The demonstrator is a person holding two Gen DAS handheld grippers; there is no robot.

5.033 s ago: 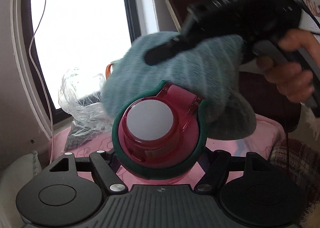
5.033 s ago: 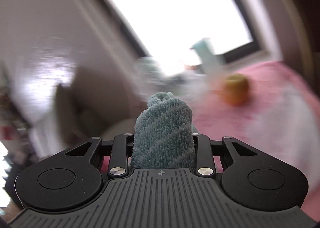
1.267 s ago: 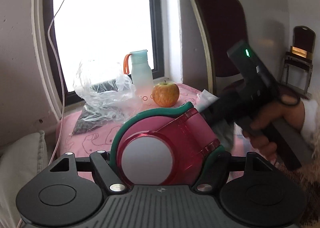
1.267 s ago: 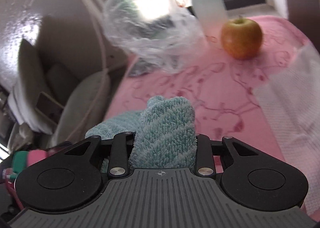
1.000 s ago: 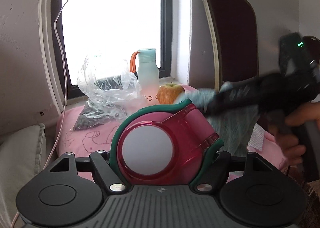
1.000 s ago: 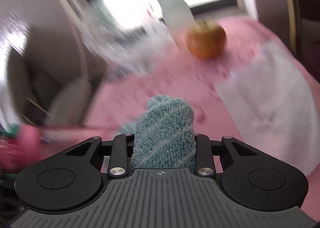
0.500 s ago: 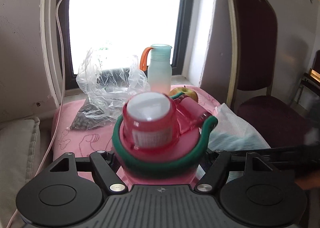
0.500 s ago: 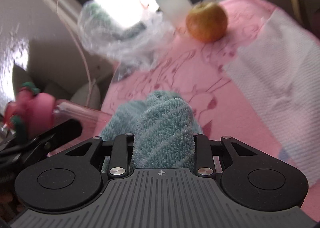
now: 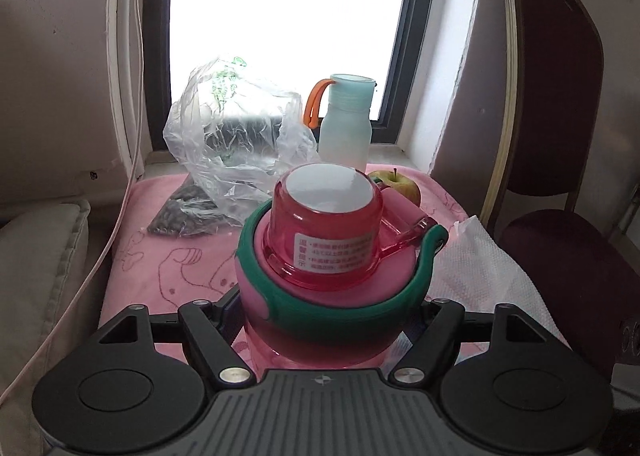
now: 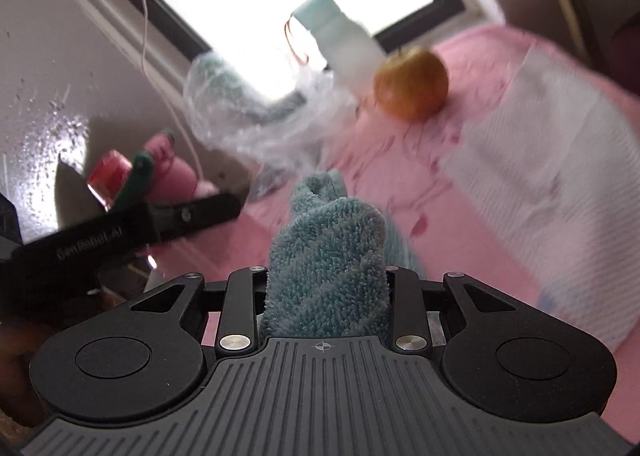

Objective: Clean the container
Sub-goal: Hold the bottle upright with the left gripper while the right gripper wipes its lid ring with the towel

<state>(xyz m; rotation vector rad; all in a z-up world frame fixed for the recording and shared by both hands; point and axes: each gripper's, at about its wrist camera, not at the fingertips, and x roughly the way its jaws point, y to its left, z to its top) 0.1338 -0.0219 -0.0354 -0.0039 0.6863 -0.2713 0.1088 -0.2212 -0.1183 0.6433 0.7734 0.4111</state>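
A pink bottle [image 9: 324, 240] with a clear red cap and a green strap stands upright between the fingers of my left gripper [image 9: 322, 316], low over the pink tabletop [image 9: 160, 268]. The jaws are opening, but the fingers still press the bottle's sides. The right wrist view shows the same bottle [image 10: 168, 172] at the left, clamped in the left gripper [image 10: 192, 216]. My right gripper [image 10: 326, 276] is shut on a bunched teal cloth [image 10: 328, 248], held over the table to the right of the bottle and apart from it.
At the back by the window stand a pale bottle [image 9: 346, 124] with an orange loop, an apple [image 9: 398, 186] and a crumpled plastic bag [image 9: 236, 148]. A white paper towel [image 9: 480, 268] lies at the right. A dark red chair [image 9: 560, 136] stands beyond, a cushion [image 9: 36, 256] at the left.
The bottle has tipped from cap-toward-camera to upright in the left gripper. The right gripper with the cloth has moved away from the bottle and down, leaving the left wrist view.
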